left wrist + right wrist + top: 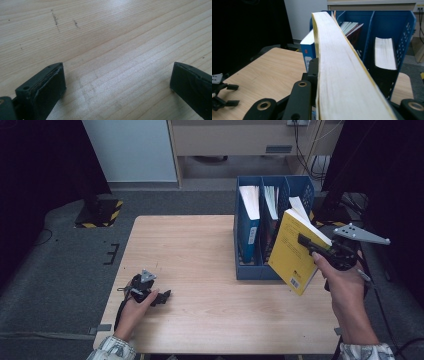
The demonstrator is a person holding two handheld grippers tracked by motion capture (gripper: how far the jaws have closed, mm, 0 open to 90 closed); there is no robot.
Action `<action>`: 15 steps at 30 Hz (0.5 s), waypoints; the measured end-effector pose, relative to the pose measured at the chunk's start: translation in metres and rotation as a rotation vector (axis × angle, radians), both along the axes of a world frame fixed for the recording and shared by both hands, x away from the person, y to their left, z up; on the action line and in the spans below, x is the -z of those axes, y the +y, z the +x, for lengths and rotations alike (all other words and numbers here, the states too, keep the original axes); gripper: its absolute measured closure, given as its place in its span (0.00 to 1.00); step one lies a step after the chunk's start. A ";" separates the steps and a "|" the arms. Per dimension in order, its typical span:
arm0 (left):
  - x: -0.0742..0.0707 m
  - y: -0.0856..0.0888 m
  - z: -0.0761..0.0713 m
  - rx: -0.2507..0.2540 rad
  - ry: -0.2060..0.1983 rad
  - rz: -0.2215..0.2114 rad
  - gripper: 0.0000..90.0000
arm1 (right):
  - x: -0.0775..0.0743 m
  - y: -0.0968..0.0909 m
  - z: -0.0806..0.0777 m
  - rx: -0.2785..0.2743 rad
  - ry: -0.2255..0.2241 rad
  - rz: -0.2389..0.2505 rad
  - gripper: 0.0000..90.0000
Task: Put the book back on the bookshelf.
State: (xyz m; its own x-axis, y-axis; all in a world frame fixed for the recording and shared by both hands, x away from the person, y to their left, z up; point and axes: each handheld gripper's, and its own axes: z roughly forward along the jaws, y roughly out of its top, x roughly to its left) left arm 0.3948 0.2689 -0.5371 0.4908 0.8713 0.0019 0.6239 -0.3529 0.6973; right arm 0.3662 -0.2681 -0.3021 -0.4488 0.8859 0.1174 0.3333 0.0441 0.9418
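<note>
Pale wooden counter point(200, 270) carries little: near left, the left tongs point(117, 82) rest released on it. At right, the right tongs point(312, 245) clench a yellow paperback book point(292, 257) held aloft beside the blue plastic file rack point(250, 270). Judged step: carrying; next, align it with a slot. Page edges point(339, 62) show in the right gripper view.

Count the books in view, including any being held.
4, possibly more hidden. A yellow-covered book is clamped in the right gripper; a blue-spined book fills the blue file rack's left slot, thinner books the middle, a thick one the right.
</note>
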 end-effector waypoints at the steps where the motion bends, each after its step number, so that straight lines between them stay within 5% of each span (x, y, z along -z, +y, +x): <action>1: 0.000 0.000 0.000 0.000 0.000 0.000 0.00 | 0.000 -0.001 0.003 0.013 0.004 -0.011 0.83; 15: 0.000 -0.001 0.000 -0.003 -0.002 -0.005 0.00 | -0.002 -0.004 0.035 0.099 0.019 -0.018 0.83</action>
